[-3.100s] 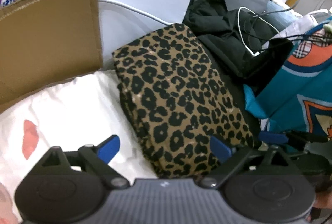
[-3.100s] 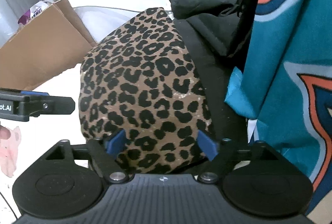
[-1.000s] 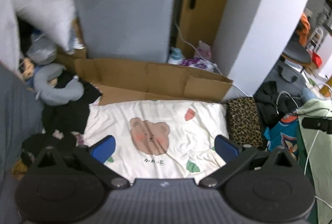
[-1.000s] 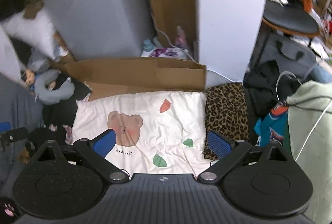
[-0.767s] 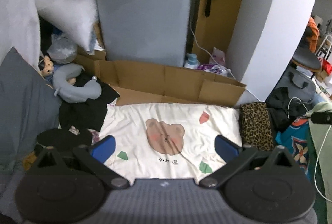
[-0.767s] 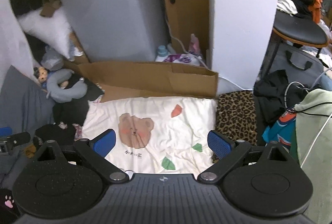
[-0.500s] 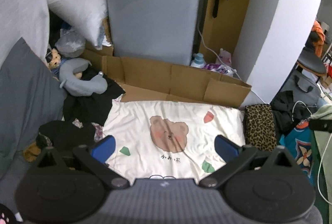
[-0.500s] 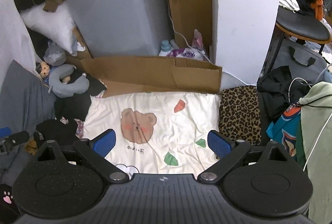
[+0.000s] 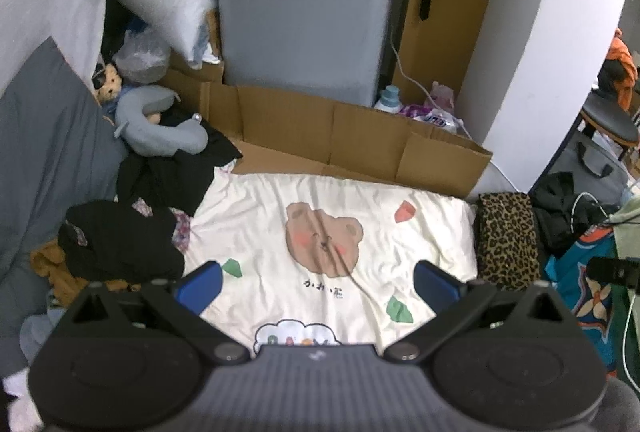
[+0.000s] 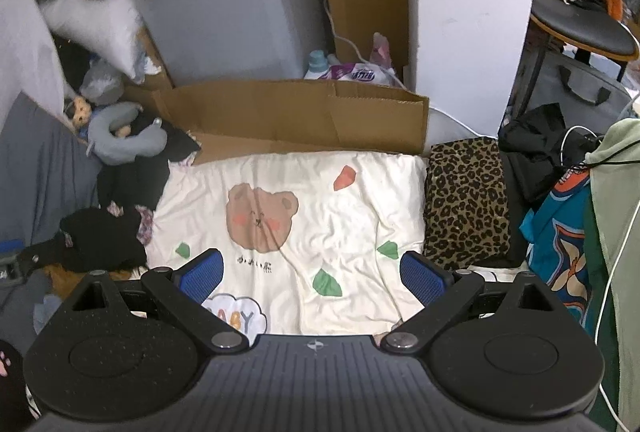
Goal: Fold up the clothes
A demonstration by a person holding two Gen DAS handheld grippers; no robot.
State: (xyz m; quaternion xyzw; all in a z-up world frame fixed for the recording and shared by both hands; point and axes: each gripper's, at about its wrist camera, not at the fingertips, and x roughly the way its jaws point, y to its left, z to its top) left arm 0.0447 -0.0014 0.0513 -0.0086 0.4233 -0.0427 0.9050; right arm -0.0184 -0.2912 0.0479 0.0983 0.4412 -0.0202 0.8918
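Observation:
A folded leopard-print garment (image 9: 507, 236) (image 10: 466, 199) lies at the right edge of a cream bear-print blanket (image 9: 332, 228) (image 10: 280, 216). A heap of dark clothes (image 9: 120, 244) (image 10: 104, 236) sits off the blanket's left side. My left gripper (image 9: 318, 286) hangs high above the blanket's near edge, open and holding nothing. My right gripper (image 10: 310, 278) is likewise raised over the blanket, open and empty. A teal patterned garment (image 9: 580, 296) (image 10: 560, 236) lies right of the leopard piece.
Flattened cardboard (image 9: 340, 147) (image 10: 292, 111) backs the blanket, with a grey appliance (image 9: 296, 3) behind. A grey neck pillow with a doll (image 10: 120, 135) lies left. Black clothing with a white cable (image 10: 548, 143), a pale green garment (image 10: 616, 216) and a stool (image 10: 580, 27) crowd the right.
Both grippers have pulled back and up from the leopard-print garment, which stays folded at the blanket's right edge. Over the last second the views keep widening slightly.

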